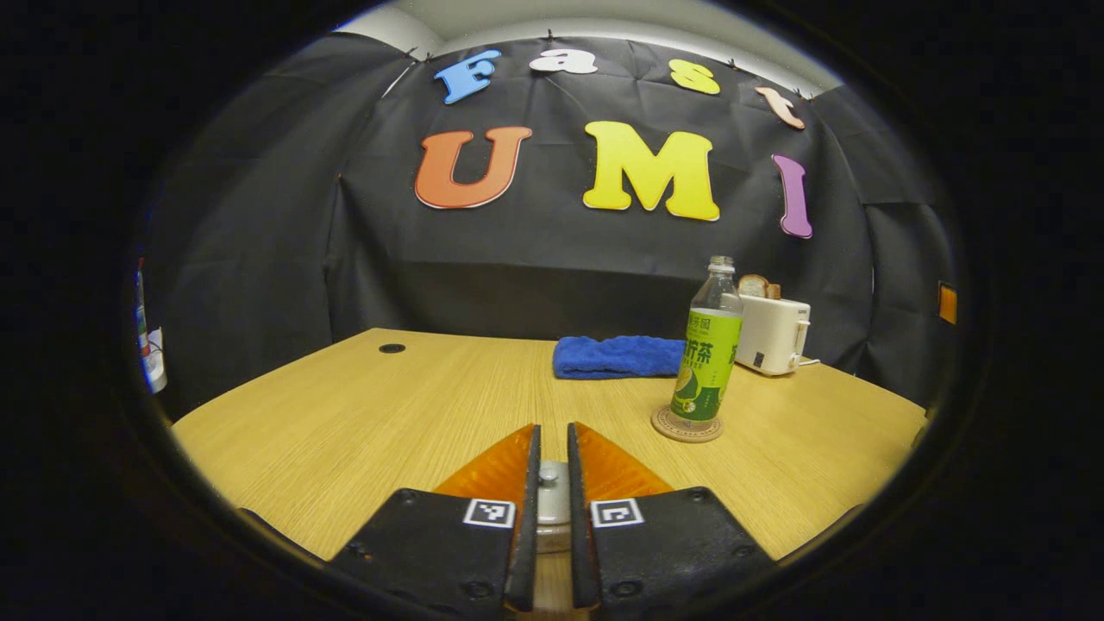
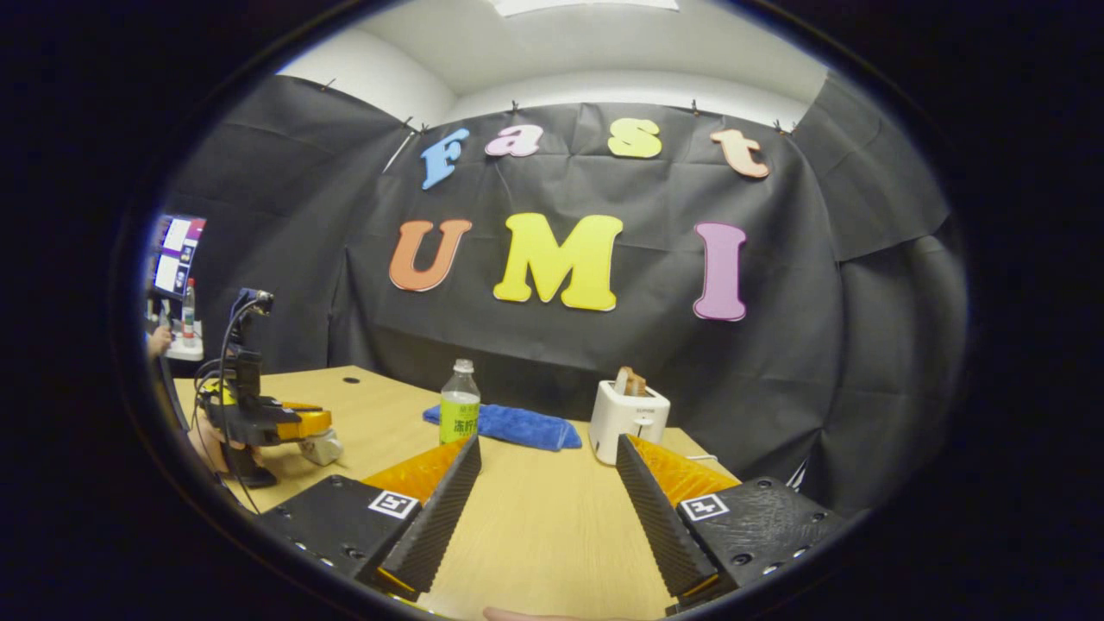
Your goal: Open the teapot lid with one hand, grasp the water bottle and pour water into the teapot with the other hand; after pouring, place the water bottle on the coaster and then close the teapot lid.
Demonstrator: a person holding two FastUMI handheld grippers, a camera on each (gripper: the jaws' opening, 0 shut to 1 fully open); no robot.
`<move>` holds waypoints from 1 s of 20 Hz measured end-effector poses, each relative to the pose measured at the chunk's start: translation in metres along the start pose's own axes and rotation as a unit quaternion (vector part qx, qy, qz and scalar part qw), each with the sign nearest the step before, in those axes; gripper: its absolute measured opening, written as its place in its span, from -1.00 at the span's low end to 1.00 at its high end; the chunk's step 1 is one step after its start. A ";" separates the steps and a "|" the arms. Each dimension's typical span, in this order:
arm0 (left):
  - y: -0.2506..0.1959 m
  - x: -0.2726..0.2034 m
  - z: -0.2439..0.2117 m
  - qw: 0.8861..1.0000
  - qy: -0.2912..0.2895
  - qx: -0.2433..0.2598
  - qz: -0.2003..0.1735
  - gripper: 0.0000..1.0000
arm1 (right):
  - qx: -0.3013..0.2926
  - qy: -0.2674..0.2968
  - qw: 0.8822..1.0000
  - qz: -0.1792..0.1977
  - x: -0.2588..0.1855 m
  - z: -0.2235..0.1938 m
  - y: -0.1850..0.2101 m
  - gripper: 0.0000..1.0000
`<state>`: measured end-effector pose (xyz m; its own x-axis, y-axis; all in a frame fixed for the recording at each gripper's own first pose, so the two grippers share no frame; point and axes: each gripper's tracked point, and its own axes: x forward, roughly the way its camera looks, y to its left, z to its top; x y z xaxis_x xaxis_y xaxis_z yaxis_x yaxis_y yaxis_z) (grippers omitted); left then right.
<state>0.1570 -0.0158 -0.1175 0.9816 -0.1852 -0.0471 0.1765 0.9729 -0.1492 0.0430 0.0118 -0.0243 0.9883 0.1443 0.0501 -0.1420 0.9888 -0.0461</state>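
Nearest in the left gripper view, the left gripper [image 1: 552, 470] has its two fingers drawn almost together around the small knob [image 1: 548, 473] of the teapot lid [image 1: 552, 517]. The knob sits in the narrow gap between them and both fingers appear to press on it, so the lid looks grasped. Whether it rests on the teapot or hangs just above it cannot be told, since the pot's body is hidden below. In the right gripper view the same tool shows at the far left, low over a pale pot-like shape [image 2: 321, 447] on the table [image 2: 552, 526].

The lid looks hard and glossy, probably ceramic or metal: stiff, rather slippery and liable to chip if dropped. Its knob is the one sensible hold, and a small, rounded one, so a firm squeeze and a straight vertical path seem wise.

The right gripper [image 2: 545, 487] is spread wide and empty, above bare table.

Farther off and to the right stands the water bottle [image 1: 707, 349], upright on the round coaster [image 1: 686, 426], which suggests pouring is over and only closing the lid remains. It is light, thin plastic that would dent under a hard pinch; mid-body, on the label, is the best grip.

Behind it lie a blue cloth [image 1: 617, 356] and a white toaster [image 1: 772, 334] near the far edge.
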 end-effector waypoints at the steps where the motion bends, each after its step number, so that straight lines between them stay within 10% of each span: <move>1: 0.000 -0.001 0.000 1.000 0.006 0.006 0.005 -0.41 | -0.001 -0.002 1.000 0.000 0.000 0.001 0.000 0.88; 6: -0.001 -0.017 0.031 0.999 0.005 0.037 0.035 0.76 | 0.003 0.003 1.000 -0.009 -0.002 0.002 -0.003 0.94; 20: -0.062 -0.170 0.129 0.999 -0.051 0.020 0.002 0.93 | 0.065 0.014 0.995 -0.070 -0.059 0.028 -0.015 0.90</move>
<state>-0.0117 -0.0269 0.0269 0.9843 -0.1686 0.0529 0.1735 0.9788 -0.1088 -0.0148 -0.0104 0.0010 0.9998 0.0055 0.0192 -0.0072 0.9960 0.0890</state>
